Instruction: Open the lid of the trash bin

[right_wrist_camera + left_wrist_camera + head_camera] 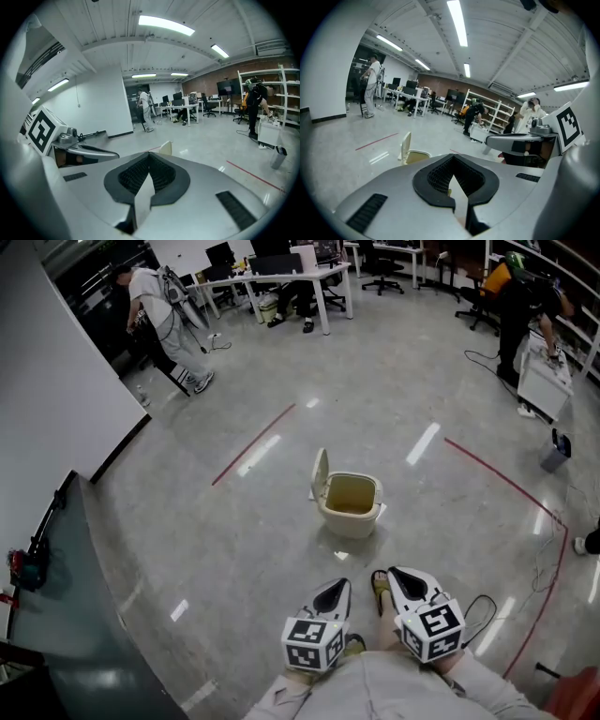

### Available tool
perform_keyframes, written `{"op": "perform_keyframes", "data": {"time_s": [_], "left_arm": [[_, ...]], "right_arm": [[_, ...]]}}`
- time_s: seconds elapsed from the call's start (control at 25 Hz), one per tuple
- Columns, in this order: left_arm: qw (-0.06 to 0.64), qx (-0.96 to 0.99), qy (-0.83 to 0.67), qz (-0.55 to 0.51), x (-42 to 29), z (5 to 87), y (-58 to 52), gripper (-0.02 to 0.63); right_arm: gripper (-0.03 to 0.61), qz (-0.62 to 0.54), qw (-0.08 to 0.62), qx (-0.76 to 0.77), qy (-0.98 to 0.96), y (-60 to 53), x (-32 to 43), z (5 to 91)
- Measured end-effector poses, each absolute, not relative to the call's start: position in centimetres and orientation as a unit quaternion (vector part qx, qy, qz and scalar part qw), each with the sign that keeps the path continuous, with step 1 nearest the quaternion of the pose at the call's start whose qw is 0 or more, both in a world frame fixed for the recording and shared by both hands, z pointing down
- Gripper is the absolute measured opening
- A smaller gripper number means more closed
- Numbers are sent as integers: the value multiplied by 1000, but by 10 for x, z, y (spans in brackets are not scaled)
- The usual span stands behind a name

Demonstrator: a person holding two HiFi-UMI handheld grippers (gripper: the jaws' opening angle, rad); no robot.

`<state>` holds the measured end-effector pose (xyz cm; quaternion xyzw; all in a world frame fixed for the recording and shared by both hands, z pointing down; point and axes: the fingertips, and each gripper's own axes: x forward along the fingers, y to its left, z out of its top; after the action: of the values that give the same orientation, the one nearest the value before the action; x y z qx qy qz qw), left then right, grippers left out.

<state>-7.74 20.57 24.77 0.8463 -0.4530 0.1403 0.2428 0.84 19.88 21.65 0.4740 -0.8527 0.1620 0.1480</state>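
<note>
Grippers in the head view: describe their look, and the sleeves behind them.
The left claw and right claw have pale grey shells tapering to a point, with black ribbed pads inside. Each carries a white cube printed with black square markers. The sleeves are light beige.

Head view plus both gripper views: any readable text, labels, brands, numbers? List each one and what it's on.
No readable text in any view.
Left marker cube: black-and-white square pattern only, no letters.
Right marker cube: the same, pattern only.
Trash bin: no label or brand visible.
Monitors on the far desks: too small to read.
</note>
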Motion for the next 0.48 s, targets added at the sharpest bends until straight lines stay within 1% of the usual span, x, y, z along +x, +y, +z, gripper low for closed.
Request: {"op": "perform_keyframes", "data": {"time_s": [0.2,0.48], "left_arm": [[215,855,-454,133,-76,230,223,5],[196,857,-459,132,-73,222,231,5]], "right_arm": [[5,144,126,462,-866,223,4,199],[5,133,125,447,-876,231,-1,194]]}}
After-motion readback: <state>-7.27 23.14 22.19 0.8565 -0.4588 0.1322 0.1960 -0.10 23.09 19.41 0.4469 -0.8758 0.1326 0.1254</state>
